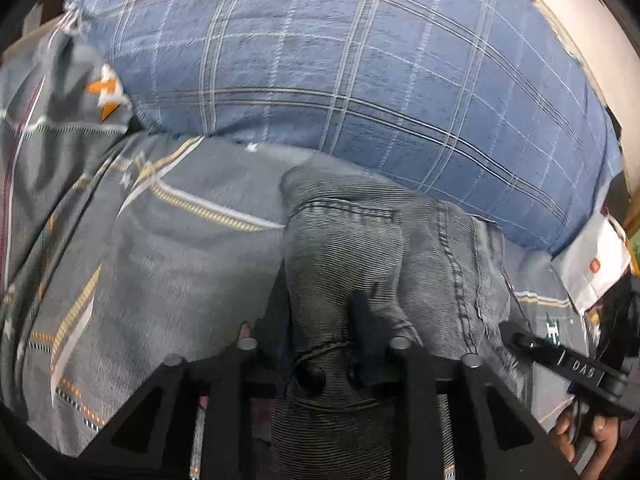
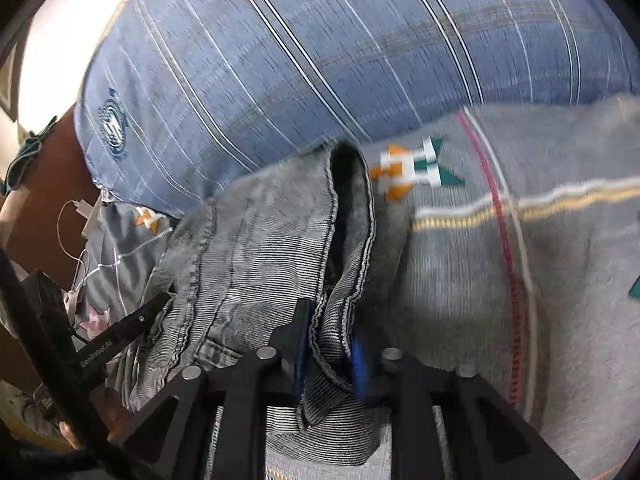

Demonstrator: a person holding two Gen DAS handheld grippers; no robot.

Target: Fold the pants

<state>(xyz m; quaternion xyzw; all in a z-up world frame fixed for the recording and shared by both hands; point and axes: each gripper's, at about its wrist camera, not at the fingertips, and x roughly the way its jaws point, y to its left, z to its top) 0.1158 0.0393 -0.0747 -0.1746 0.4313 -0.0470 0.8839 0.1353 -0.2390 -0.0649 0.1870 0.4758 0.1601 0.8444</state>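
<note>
Grey jeans (image 1: 360, 232) lie bunched on the bed against a blue pillow. In the left wrist view my left gripper (image 1: 320, 300) has a thick fold of them between its fingers, and the cloth fills the gap from pad to pad. In the right wrist view my right gripper (image 2: 330, 328) holds a stitched edge of the jeans (image 2: 260, 240) between its blue pads (image 2: 357, 354). The two grippers sit close side by side. Each shows in the other's view: the right gripper (image 1: 520, 342) at the lower right, the left gripper (image 2: 158, 304) at the lower left. A hand (image 1: 580, 436) grips the right tool.
A large blue checked pillow (image 1: 340, 80) (image 2: 320, 40) rises just behind the jeans. The grey patterned bedsheet (image 1: 160, 240) (image 2: 520, 280) spreads to both sides. A white item (image 1: 592, 268) and a cable with a plug (image 2: 80, 212) lie at the bed's edge.
</note>
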